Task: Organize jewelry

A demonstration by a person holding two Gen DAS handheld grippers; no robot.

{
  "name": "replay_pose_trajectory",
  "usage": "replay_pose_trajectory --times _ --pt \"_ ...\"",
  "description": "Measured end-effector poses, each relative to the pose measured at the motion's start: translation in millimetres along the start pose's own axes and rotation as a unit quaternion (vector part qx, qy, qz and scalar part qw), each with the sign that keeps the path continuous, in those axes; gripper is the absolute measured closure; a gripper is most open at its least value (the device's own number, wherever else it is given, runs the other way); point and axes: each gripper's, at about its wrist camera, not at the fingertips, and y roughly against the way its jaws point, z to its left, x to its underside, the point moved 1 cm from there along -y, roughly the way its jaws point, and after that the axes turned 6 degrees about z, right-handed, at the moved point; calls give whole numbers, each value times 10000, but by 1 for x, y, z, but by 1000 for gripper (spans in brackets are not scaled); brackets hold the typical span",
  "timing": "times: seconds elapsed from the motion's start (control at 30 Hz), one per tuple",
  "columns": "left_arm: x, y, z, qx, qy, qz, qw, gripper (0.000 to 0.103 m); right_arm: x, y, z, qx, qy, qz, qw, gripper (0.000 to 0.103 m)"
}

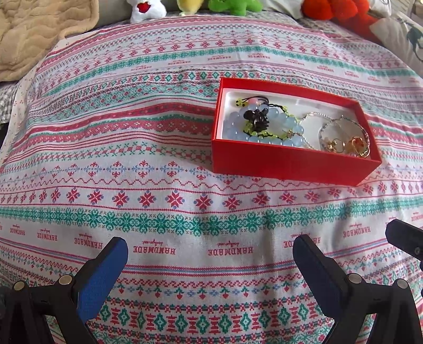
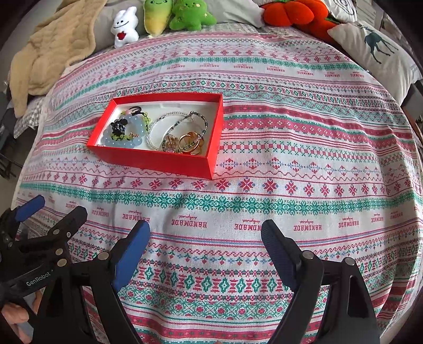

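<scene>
Red box (image 2: 156,158) (jewelry inside) lies long axis left-right, slightly skewed — both tools (image 1: 210,248) (image 2: 205,232) released, empty.

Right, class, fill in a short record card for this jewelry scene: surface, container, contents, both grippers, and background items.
surface: patterned cloth over a bed
container: open red box, white inside
contents: pale blue bead bracelet, black charm, thin beaded bracelets, gold rings
left gripper: open, holding nothing, short of the box
right gripper: open, holding nothing
background: plush toys, beige blanket, deer pillow
</scene>
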Motion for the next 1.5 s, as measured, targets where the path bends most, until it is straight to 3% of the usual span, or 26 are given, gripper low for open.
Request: replay_pose_trajectory --times 1.5 --pt "3 -2 0 18 -9 48 10000 1 0 0 2 20 58 6 10000 15"
